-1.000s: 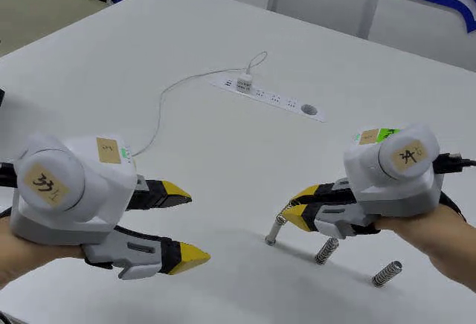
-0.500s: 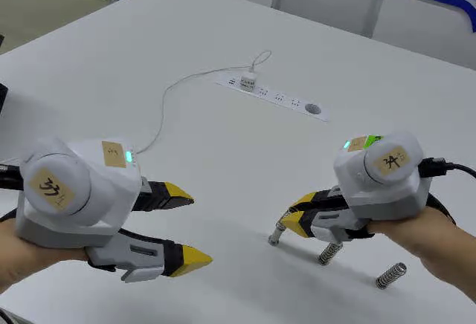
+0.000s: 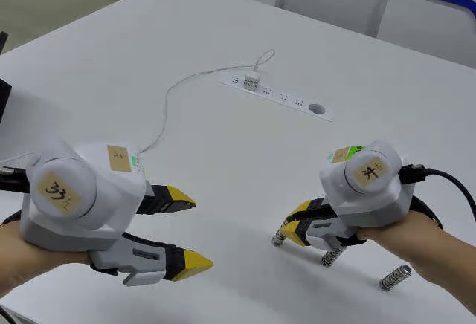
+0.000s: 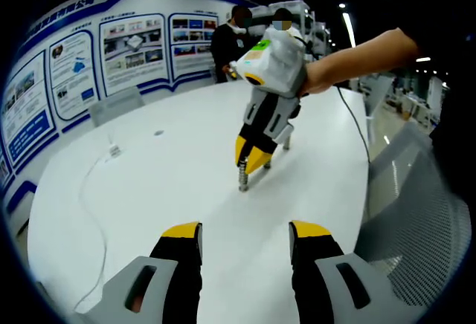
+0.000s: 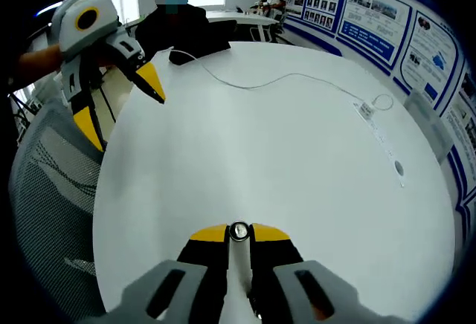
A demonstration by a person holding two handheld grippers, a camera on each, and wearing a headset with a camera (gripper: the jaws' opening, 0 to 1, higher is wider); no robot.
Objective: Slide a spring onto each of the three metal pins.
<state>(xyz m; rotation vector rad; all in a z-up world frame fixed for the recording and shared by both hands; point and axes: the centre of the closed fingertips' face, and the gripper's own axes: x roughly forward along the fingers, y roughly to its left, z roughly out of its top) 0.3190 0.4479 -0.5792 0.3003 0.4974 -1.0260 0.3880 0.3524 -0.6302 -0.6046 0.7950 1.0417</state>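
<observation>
- The right tool (image 3: 292,224), at the lower right of the head view, is clamped narrow on a metal pin (image 3: 280,236) whose foot touches the desk (image 3: 223,153).
- That pin looks ribbed, perhaps already wearing a spring; it is too small to be sure.
- A second coiled piece (image 3: 331,257) leans under the tool's body, and a loose spring (image 3: 395,277) lies near it at the lower right.
- The left tool (image 3: 192,232), at the lower left, gapes wide and holds nothing.
- A power strip (image 3: 282,97) lies at the upper middle.
</observation>
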